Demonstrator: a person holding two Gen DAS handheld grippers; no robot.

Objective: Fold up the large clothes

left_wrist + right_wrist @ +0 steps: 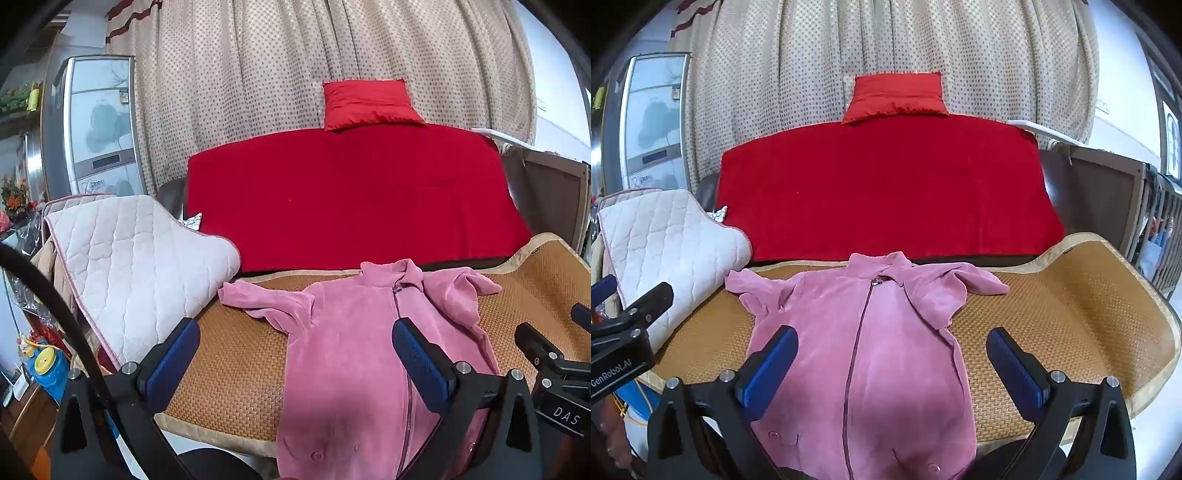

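A pink zip-up garment is lying front-up on the woven bamboo mat, collar at the far edge, zipper running down the middle towards the near edge. Its left sleeve is stretching out flat to the left, while the right sleeve is lying crumpled and bent to the right. The left gripper is hovering over the near left part of the garment, jaws spread wide, nothing between them. The right gripper is hanging above the garment's middle, jaws equally wide and empty. Beyond the mat, a red blanket is covering the far surface with a red pillow at its far end. A quilted white pad is lying folded on the left.
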